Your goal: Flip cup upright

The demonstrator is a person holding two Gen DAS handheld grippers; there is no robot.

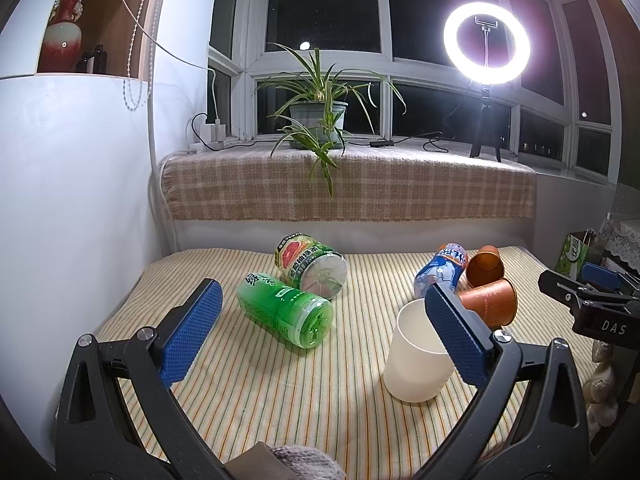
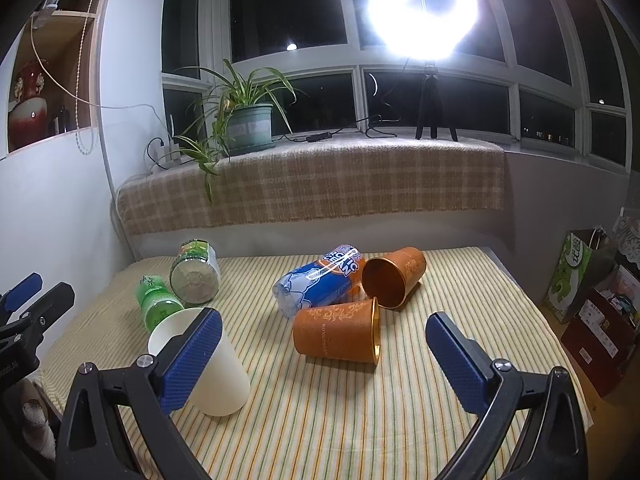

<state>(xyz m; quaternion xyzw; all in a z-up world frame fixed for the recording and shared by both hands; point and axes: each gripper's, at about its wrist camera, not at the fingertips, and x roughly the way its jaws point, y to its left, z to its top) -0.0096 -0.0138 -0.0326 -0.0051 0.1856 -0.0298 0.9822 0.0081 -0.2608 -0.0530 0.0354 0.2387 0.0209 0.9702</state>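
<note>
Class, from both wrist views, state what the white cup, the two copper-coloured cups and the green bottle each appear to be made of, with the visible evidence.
White cup: probably matte plastic or paper; even, dull surface, no glare.
Nearer copper-coloured cup and farther one: possibly metal or metallised plastic; a bright gold rim on the nearer, printed ornament on both.
Green bottle: likely clear-tinted plastic; translucent, moulded base, printed label.
</note>
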